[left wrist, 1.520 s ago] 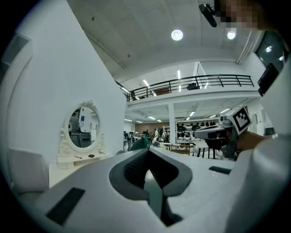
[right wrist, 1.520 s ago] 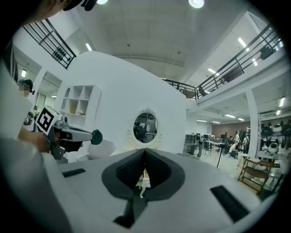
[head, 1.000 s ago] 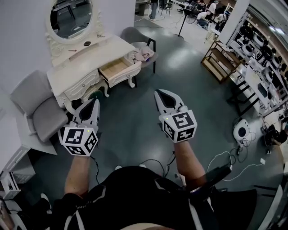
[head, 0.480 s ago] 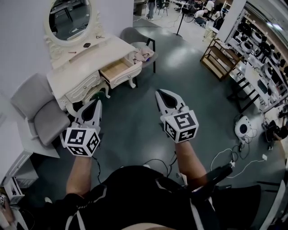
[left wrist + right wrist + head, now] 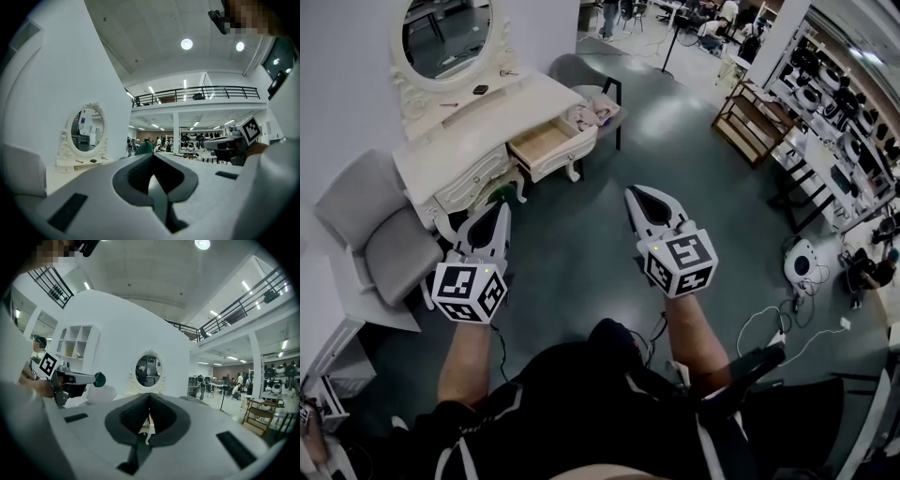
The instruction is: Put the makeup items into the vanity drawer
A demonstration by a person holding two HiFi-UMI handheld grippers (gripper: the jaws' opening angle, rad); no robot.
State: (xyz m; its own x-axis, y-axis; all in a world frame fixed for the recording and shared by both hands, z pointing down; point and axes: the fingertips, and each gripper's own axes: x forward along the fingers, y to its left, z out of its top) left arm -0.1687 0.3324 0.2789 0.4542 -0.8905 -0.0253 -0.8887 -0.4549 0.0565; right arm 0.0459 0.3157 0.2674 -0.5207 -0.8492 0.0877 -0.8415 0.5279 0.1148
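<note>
The white vanity with its oval mirror stands at the upper left, and its drawer is pulled open and looks bare inside. Small makeup items lie on the top: a dark compact, a thin pencil and another small piece. My left gripper and right gripper hover over the floor well short of the vanity. Both are shut with nothing between the jaws. In the left gripper view the mirror shows beyond the left gripper's closed tips. The right gripper points at the mirror.
A grey padded chair stands left of the vanity. A second chair with a pink cloth sits by the open drawer. Wooden shelves and racks line the right side. Cables trail across the floor at the right.
Both grippers keep the same shut pose in front of me. The view has shifted slightly, and a dark shoe now shows below, between my arms.
</note>
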